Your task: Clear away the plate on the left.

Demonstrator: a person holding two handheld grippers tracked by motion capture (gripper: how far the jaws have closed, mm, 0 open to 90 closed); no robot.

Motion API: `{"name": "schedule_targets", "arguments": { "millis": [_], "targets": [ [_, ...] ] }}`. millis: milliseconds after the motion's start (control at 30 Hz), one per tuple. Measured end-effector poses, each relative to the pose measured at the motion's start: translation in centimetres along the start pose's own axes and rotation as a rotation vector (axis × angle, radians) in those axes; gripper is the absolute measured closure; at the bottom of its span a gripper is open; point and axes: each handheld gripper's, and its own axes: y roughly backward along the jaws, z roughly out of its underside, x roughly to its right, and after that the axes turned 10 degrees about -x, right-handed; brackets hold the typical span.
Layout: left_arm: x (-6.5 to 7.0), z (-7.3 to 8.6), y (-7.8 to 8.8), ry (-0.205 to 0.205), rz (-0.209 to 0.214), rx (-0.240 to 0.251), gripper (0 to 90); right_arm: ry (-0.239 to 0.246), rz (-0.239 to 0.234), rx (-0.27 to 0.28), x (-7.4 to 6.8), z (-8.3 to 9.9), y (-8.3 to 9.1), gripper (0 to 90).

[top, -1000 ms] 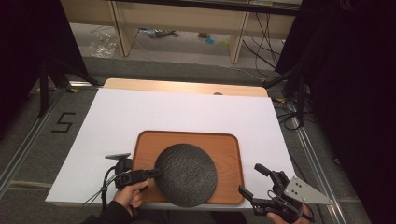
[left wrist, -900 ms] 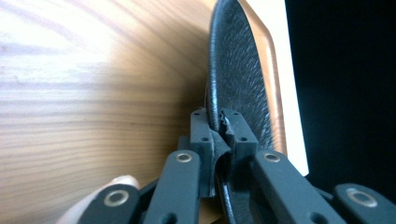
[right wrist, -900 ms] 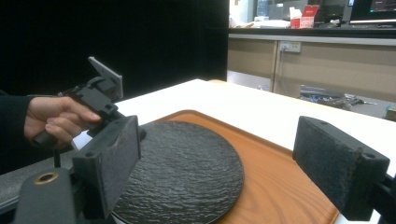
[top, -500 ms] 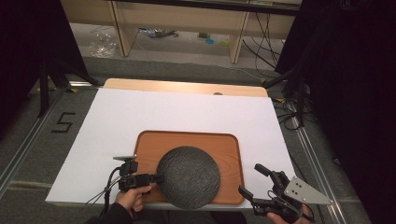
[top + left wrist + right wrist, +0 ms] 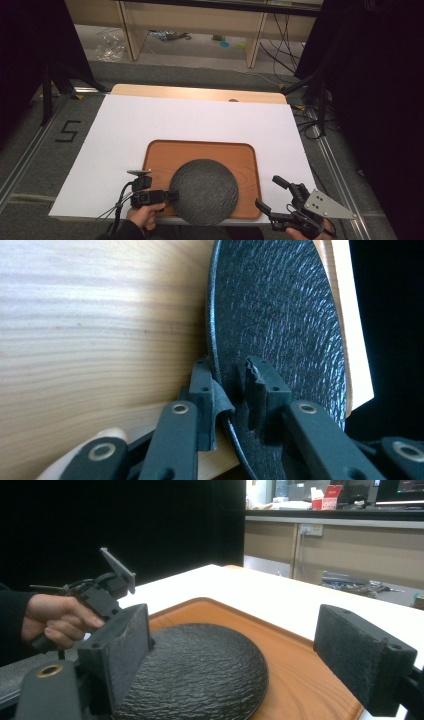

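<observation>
One black plate (image 5: pixel 204 191) is lying on one tray (image 5: pixel 200 152); left gripper (image 5: pixel 161 196) is just loosening around its rim, right gripper (image 5: pixel 274 195) gaping empty; floor tape reading "5" (image 5: pixel 68 131).

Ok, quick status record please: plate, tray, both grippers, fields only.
plate: dark round textured plate lying on the tray, near its front edge
tray: wooden tray on the white table top
left gripper: left gripper at the plate's left rim, rim between its jaws; jaws have just been opening, a gap shows beside the rim
right gripper: right gripper open, off the tray's right front corner, holding nothing
</observation>
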Motion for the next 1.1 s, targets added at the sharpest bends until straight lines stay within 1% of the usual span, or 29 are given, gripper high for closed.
{"name": "schedule_targets", "arguments": {
  "millis": [67, 200, 433, 500, 567, 633, 667, 700, 733, 767, 800, 833, 900, 967, 1000, 1067, 1100],
  "targets": [
    [-0.1, 0.0, 0.0, -0.005, 0.006, -0.013, 73.7, 0.002, 0.002, 0.001, 0.0, 0.0, 0.0, 16.0],
    [0.0, 0.0, -0.1, 0.002, -0.013, -0.015, 72.4, -0.001, 0.000, 0.001, 0.0, 0.0, 0.0, 16.0],
    [0.1, -0.1, 0.1, -0.015, -0.038, -0.012, 71.1, 0.001, 0.001, 0.003, 0.0, 0.0, 0.0, 16.0],
    [0.1, -0.1, 0.5, -0.035, -0.055, -0.008, 66.7, 0.000, 0.001, 0.003, 0.0, 0.0, 0.0, 16.0],
    [0.2, -0.3, 0.8, -0.042, -0.067, 0.009, 62.5, -0.001, 0.002, 0.002, 0.0, 0.0, 0.0, 16.0],
    [0.3, -0.4, 1.4, -0.067, -0.073, 0.026, 59.4, 0.000, 0.001, 0.001, 0.0, 0.0, 0.0, 16.0],
    [0.5, -0.4, 1.7, -0.076, -0.092, 0.042, 58.7, 0.005, 0.005, 0.014, 0.1, 0.0, 0.0, 16.0],
    [0.6, -0.4, 1.9, -0.088, -0.106, 0.057, 57.4, 0.003, 0.004, 0.008, 0.0, 0.0, 0.0, 16.0],
    [0.7, -0.5, 2.2, -0.100, -0.109, 0.075, 56.4, -0.001, 0.002, 0.007, 0.0, 0.0, 0.0, 16.0],
    [0.7, -0.5, 2.4, -0.111, -0.116, 0.079, 55.2, -0.001, 0.002, -0.001, 0.0, 0.0, 0.0, 16.0],
    [0.9, -0.6, 2.6, -0.129, -0.132, 0.091, 53.5, -0.001, 0.002, -0.001, 0.0, 0.0, 0.0, 16.0],
    [0.9, -0.7, 2.8, -0.150, -0.152, 0.092, 50.8, 0.000, 0.001, -0.005, 0.0, 0.0, 0.1, 16.0],
    [1.1, -0.9, 3.2, -0.179, -0.158, 0.113, 45.6, -0.002, -0.001, 0.000, 0.0, 0.1, 0.0, 16.0],
    [1.4, -1.1, 3.6, -0.185, -0.134, 0.132, 41.3, -0.002, -0.001, 0.003, 0.0, 0.0, 0.0, 16.0],
    [1.5, -1.2, 3.7, -0.197, -0.135, 0.147, 39.1, 0.001, -0.001, 0.000, 0.0, 0.0, 0.0, 15.9],
    [1.9, -1.2, 4.1, -0.233, -0.161, 0.170, 35.4, -0.002, -0.002, 0.001, 0.0, 0.0, 0.0, 16.0],
    [2.0, -1.3, 4.3, -0.258, -0.175, 0.176, 33.8, -0.001, -0.001, 0.000, 0.0, 0.0, 0.0, 16.0]
  ]
}}
